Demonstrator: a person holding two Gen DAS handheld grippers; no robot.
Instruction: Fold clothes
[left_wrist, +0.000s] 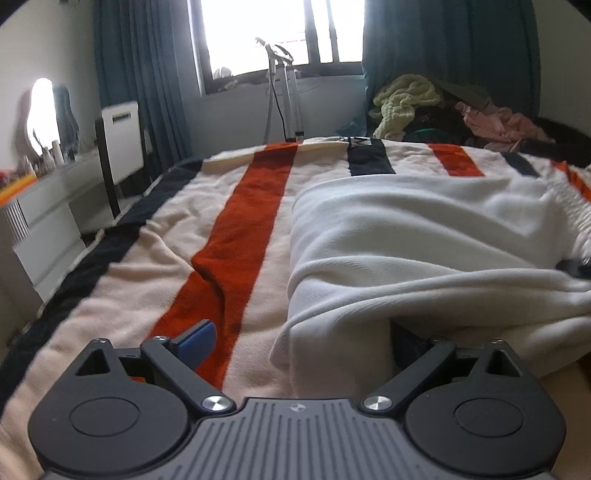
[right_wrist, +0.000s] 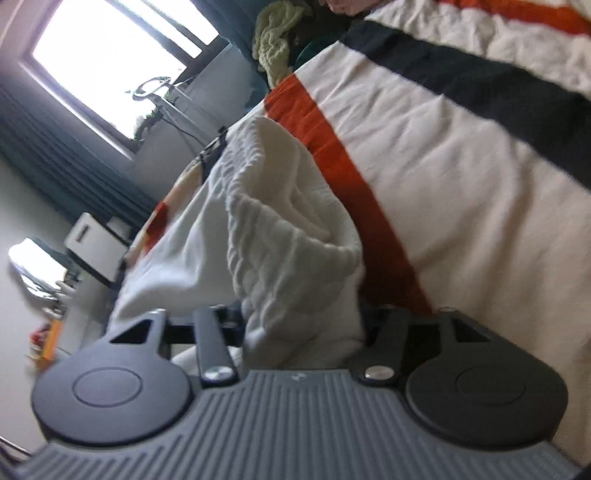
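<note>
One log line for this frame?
task: fold clothes | left tool: open, white garment edge between fingers | right tool: garment bunched between fingers | surface: striped blanket

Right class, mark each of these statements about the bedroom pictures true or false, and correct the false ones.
1. The white garment lies on a striped blanket. True.
2. The blanket's stripes are green and yellow. False: orange and dark on cream.
3. White cloth sits between the right gripper jaws. True.
4. The curtains are red. False: dark teal.
5. A heap of clothes lies at the far end of the bed. True.
</note>
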